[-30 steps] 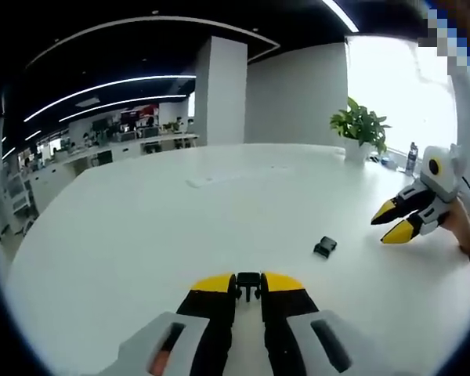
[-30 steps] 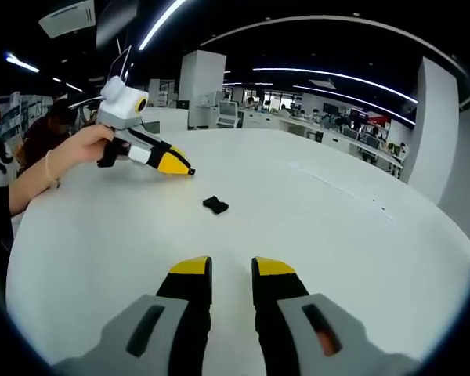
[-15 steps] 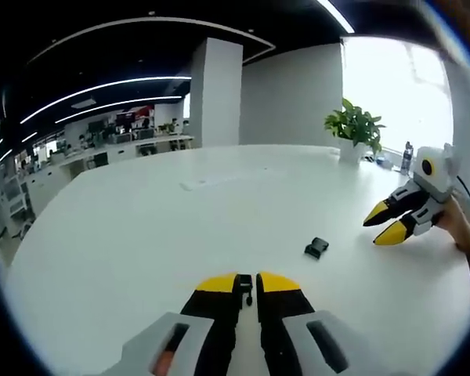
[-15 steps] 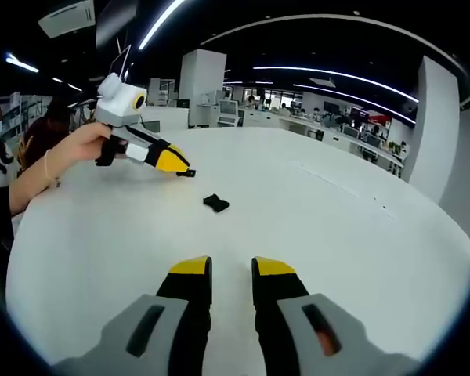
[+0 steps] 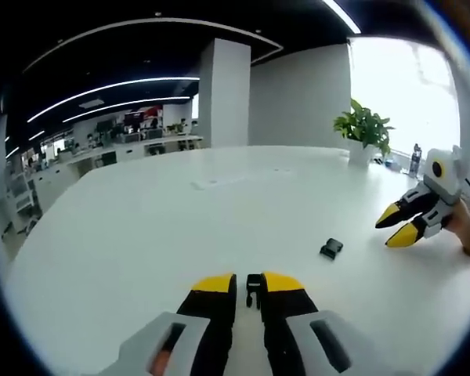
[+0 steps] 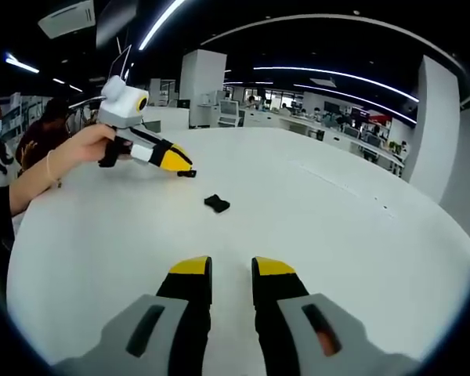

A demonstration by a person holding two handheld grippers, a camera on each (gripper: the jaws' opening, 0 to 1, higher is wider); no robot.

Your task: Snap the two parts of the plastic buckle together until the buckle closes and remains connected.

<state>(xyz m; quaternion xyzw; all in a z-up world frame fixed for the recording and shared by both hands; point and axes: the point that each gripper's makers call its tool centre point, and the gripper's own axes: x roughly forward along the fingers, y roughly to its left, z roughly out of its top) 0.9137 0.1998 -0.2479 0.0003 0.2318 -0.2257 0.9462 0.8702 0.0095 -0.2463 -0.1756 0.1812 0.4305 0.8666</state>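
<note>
One small black buckle part sits pinched between the yellow tips of my left gripper, which is shut on it just above the white table. The second buckle part lies loose on the table ahead and to the right. Beyond it my right gripper hovers with its jaws apart and nothing in them. In the right gripper view, my right gripper is open low over the table. The loose part lies ahead of it. Farther left is the left gripper, with the held part at its tip.
A potted plant and a bottle stand at the table's far right edge. A person's hand holds the left gripper at the table's left side. Office desks and a white pillar lie beyond the table.
The left gripper has shifted a little with the buckle part still held. The loose part and the right gripper have stayed where they were.
</note>
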